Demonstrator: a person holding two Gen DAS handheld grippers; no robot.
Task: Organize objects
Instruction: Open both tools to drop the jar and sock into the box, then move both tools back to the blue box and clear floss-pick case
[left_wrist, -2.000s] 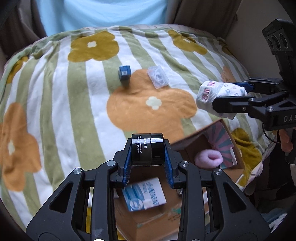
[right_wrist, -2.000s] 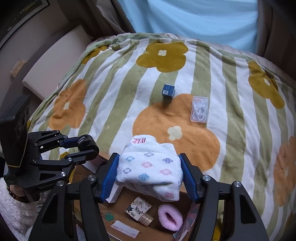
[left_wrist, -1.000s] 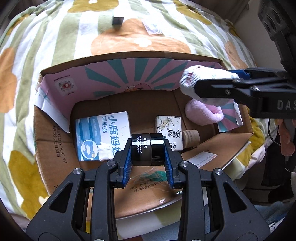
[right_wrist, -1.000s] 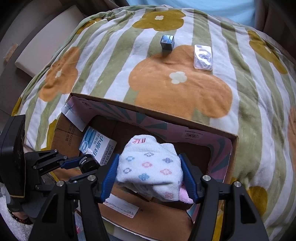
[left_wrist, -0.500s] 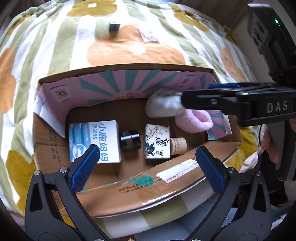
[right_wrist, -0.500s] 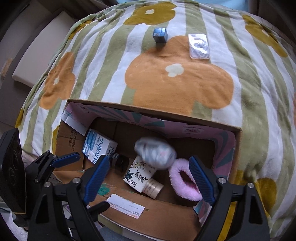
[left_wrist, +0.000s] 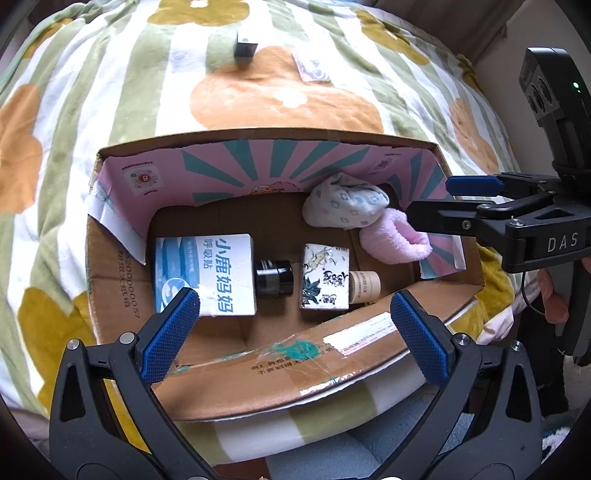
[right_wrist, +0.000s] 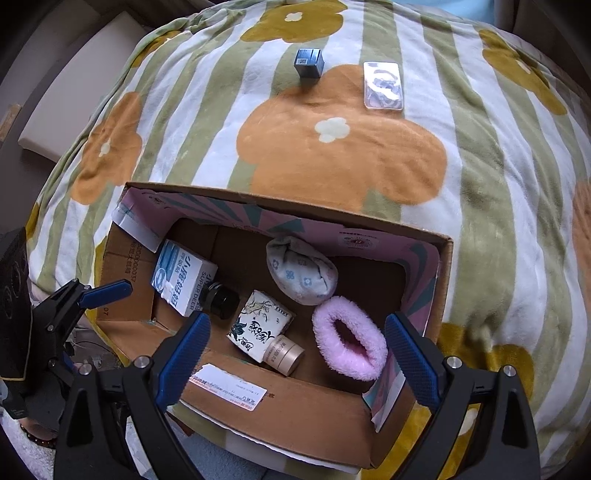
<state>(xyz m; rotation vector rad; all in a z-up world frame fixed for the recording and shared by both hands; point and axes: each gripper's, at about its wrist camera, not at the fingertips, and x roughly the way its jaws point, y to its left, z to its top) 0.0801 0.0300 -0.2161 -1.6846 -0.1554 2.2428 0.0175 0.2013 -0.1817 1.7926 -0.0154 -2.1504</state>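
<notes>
An open cardboard box (left_wrist: 332, 373) sits at the near edge of the flowered blanket. A black jar (left_wrist: 273, 277) lies on its floor between a blue-and-white carton (left_wrist: 207, 273) and an illustrated packet (left_wrist: 325, 277). My left gripper (left_wrist: 293, 317) hangs open above the box, empty. A rolled white sock bundle (right_wrist: 301, 273) rests against the far wall, touching a pink fluffy item (right_wrist: 351, 343). Above them my right gripper (right_wrist: 299, 332) holds nothing, and its jaws are opening. A small blue box (right_wrist: 308, 62) and a clear plastic case (right_wrist: 382, 85) lie far back on the blanket.
A tan tube (left_wrist: 364, 282) lies beside the illustrated packet. The box's near flap (right_wrist: 295, 417) folds out toward me. The striped blanket (right_wrist: 332, 155) spreads beyond the box. A pale cushion (right_wrist: 74, 92) sits off the blanket's left side.
Both grippers came over the box and opened. The black jar dropped from the left one to the box floor. The sock bundle fell from the right one to the far wall.
</notes>
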